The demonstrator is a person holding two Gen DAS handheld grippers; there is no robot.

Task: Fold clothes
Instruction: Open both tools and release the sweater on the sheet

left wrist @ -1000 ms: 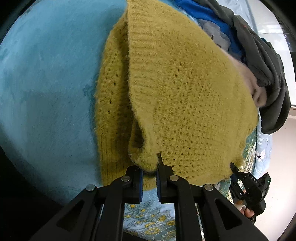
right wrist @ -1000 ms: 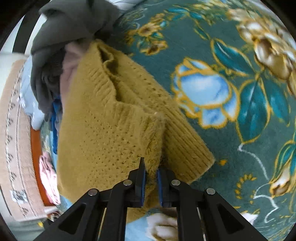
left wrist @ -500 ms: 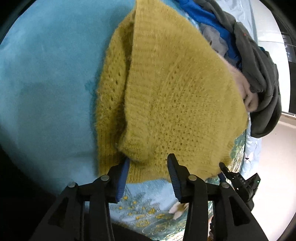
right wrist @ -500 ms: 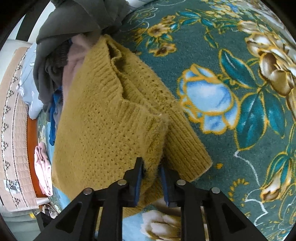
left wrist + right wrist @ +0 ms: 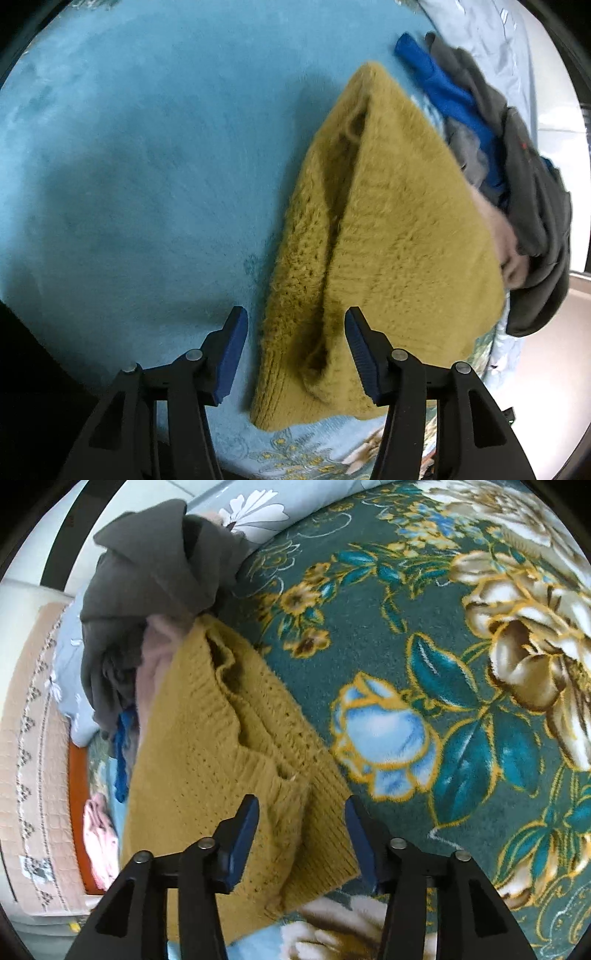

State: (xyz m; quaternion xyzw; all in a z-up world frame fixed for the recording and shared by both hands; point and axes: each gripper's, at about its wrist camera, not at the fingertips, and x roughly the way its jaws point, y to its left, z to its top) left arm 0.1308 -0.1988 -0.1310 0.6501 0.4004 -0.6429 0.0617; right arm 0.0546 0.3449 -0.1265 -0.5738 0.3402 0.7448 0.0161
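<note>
A mustard-yellow knitted sweater (image 5: 388, 236) lies folded over on the blanket, its top layer doubled over the lower one. My left gripper (image 5: 293, 354) is open with the sweater's near corner between its spread jaws, not gripped. In the right wrist view the same sweater (image 5: 207, 760) lies on the floral blanket, and my right gripper (image 5: 301, 840) is open over its ribbed hem, holding nothing.
A pile of clothes lies past the sweater: a dark grey garment (image 5: 532, 206), a blue one (image 5: 447, 92) and a pale pink one (image 5: 506, 240); the grey garment also shows in the right wrist view (image 5: 147, 576). The blanket is plain light blue (image 5: 129, 166) and teal floral (image 5: 461, 664). A pink item (image 5: 98, 845) lies at far left.
Both grippers were shut on the sweater's corners one second ago. They have opened and let go, and the folded layer has dropped onto the lower one. Both have pulled back a little.
</note>
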